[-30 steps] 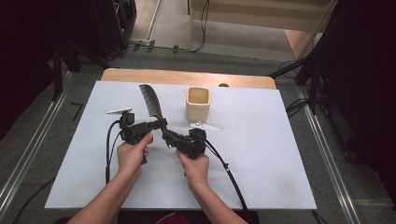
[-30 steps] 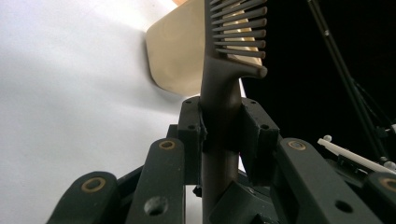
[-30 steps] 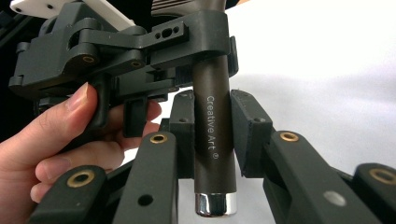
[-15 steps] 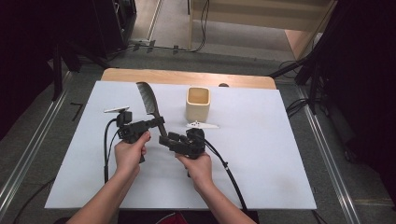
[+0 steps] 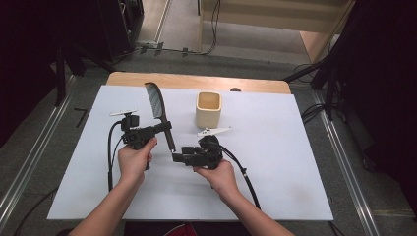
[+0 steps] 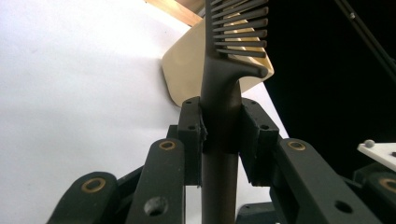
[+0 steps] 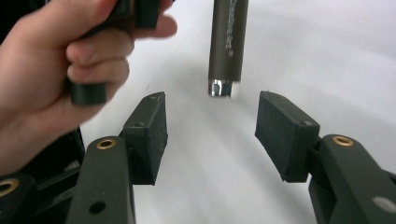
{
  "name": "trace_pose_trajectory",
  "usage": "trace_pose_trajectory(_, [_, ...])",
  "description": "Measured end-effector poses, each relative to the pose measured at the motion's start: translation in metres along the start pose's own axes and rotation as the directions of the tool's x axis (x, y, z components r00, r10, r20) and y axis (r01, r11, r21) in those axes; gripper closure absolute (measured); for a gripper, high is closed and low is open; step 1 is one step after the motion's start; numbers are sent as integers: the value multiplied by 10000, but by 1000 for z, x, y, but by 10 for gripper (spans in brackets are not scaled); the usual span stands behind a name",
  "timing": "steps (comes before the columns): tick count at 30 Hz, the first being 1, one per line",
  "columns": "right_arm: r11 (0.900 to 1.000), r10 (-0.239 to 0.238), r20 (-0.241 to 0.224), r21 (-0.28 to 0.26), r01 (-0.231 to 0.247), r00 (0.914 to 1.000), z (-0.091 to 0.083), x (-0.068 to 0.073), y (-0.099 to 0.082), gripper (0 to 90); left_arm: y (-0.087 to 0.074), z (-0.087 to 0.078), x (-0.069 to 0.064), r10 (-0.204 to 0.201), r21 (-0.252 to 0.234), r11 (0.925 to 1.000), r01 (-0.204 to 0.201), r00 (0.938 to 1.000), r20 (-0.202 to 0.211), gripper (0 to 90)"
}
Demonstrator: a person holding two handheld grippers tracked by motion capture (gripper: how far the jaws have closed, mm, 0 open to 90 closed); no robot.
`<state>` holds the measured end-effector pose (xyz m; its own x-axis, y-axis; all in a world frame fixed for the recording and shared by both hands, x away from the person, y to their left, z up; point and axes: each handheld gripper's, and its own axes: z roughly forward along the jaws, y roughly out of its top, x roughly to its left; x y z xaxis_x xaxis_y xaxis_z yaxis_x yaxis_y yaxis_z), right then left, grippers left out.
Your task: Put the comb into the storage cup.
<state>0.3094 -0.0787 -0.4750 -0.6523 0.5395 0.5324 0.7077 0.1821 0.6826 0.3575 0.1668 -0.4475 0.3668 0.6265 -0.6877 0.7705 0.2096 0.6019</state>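
A dark comb (image 5: 157, 106) with a long round handle is held over the white table sheet, teeth toward the far edge. My left gripper (image 5: 165, 128) is shut on the handle just below the teeth (image 6: 223, 135); the comb (image 6: 233, 42) rises between its pads. My right gripper (image 5: 176, 157) stands open just below the handle's silver-tipped end (image 7: 225, 56). Its jaws have just been opening (image 7: 212, 126), with nothing between the pads. The handle end hangs just ahead of the gap.
A cream cup (image 5: 208, 109) stands upright behind the grippers, right of the comb, and shows behind the comb (image 6: 184, 70). The white sheet (image 5: 295, 162) covers the table, with a wooden strip (image 5: 196, 81) along the back. Cables trail from both grippers toward me.
My right gripper has let go of the comb's handle end and opened its jaws. The comb stays in the left gripper and has shifted slightly left.
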Motion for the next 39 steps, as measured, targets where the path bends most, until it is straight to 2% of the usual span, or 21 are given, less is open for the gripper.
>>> trace_pose_trajectory(1, [9996,-228,23,168,227,9997,-3,0,-1,412,0,0,0,40,3,10000,-40,10000,-40,736])
trace_pose_trajectory(7, [9968,-603,-334,497,620,9976,-11,-2,-1,403,2,0,-1,396,-37,9992,-396,9992,-114,736])
trace_pose_trajectory(11, [9940,-892,-280,611,908,9956,-19,-5,-2,380,2,1,-2,653,-57,9978,-654,9978,-145,736])
trace_pose_trajectory(16, [9926,-1000,-338,652,1021,9944,-30,-12,-7,382,2,2,-2,1013,-125,9948,-1015,9947,-184,736])
trace_pose_trajectory(22, [9916,-992,-238,816,1008,9948,-43,-20,-17,321,6,4,-7,1371,-62,9905,-1371,9905,-78,736])
trace_pose_trajectory(24, [9882,-1175,-141,976,1183,9930,-47,-21,-19,304,7,5,-8,1470,-116,9891,-1470,9891,43,736])
trace_pose_trajectory(29, [9841,-1314,14,1206,1303,9913,-55,-23,-22,296,15,7,-12,1722,-125,9850,-1720,9850,116,736])
trace_pose_trajectory(33, [9791,-1598,191,1304,1561,9870,-62,-24,-26,289,20,10,-14,1856,-112,9826,-1854,9825,169,736])
trace_pose_trajectory(34, [9784,-1626,187,1323,1587,9865,-64,-24,-27,288,23,10,-15,2013,-77,9795,-2012,9794,184,736])
trace_pose_trajectory(39, [9786,-1624,312,1328,1570,9862,-77,-29,-35,286,30,10,-20,2205,-159,9754,-2201,9749,302,736])
